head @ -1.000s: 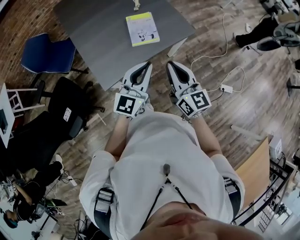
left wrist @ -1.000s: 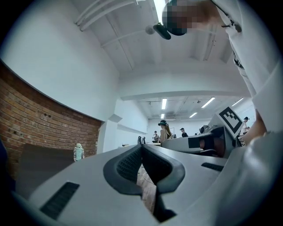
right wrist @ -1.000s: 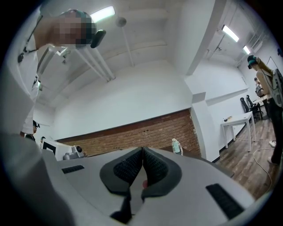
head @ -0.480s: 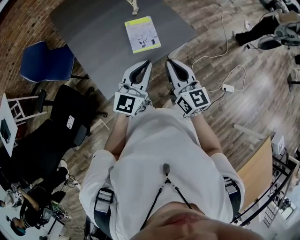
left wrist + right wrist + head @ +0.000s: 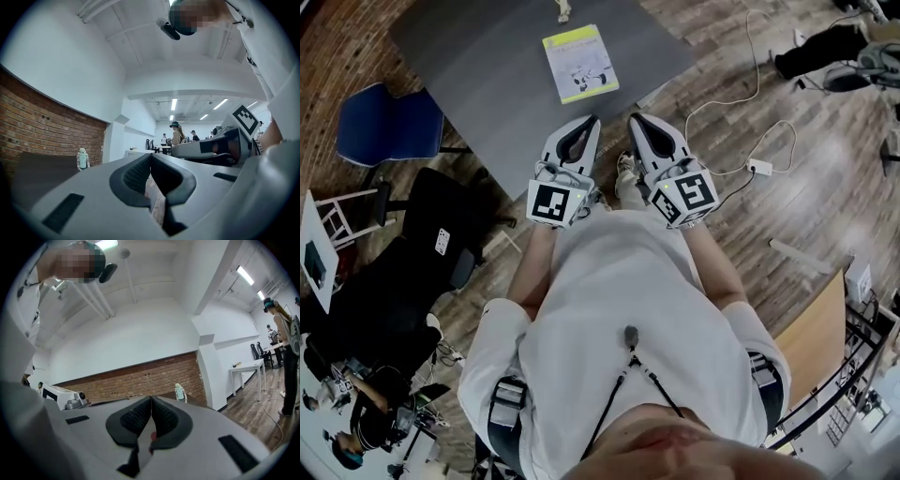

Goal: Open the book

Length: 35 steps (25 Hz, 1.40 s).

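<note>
The left gripper (image 5: 592, 121) and right gripper (image 5: 636, 119) are side by side, level, both with jaws pressed together and nothing between them. At their 12 o'clock, near but not touching, the book (image 5: 579, 63) lies closed and flat on the grey table (image 5: 478, 84). Its cover is white with a small drawing and a yellow-green band along its far and left edges. Its long axis runs from about 11 to 5 o'clock, the banded short edge away from the person. A small bottle (image 5: 178, 392) stands beyond it. Compared with a second ago, both grippers have come nearer the book, jaws unchanged, and a shoe (image 5: 627, 178) now shows between them.
</note>
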Motion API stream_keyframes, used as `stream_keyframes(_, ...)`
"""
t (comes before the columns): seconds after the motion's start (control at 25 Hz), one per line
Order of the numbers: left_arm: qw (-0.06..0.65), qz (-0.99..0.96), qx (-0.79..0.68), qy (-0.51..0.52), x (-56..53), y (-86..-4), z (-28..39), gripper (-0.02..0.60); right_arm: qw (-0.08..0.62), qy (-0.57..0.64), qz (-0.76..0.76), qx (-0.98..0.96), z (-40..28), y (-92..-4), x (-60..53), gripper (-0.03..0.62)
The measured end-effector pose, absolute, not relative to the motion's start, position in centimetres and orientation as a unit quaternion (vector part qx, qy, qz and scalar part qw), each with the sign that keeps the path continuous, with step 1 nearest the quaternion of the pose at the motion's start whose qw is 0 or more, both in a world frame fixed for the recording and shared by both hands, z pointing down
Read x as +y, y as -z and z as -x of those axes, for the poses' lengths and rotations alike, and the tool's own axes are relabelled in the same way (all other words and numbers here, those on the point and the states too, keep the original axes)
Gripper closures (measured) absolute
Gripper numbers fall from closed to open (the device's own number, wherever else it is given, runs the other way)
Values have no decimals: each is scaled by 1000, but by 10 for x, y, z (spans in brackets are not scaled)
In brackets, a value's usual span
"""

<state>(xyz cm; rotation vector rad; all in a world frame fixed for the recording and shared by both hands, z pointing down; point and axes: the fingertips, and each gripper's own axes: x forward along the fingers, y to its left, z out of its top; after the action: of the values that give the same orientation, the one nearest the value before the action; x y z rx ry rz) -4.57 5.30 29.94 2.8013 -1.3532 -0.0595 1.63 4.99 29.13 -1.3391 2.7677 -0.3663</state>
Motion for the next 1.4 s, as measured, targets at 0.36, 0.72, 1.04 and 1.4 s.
stream_keyframes(0.36, 14, -887, -461, 32, -5, -307, 42, 558, 10, 127, 407, 904, -12, -303, -9, 557)
stream_keyframes(0.72, 22, -873, -488, -5, -62, -328, 28, 558, 9, 142, 365, 920, -19, -315, -79, 557)
stream_keyframes(1.04, 39, -862, -502, -54, -101, -353, 19, 558, 14, 136, 341, 930, -27, -316, -128, 557)
stream_keyframes(1.4, 47, -852, -518, -59, -144, -377, -5, 558, -4, 142, 354, 924, -61, -340, -173, 557)
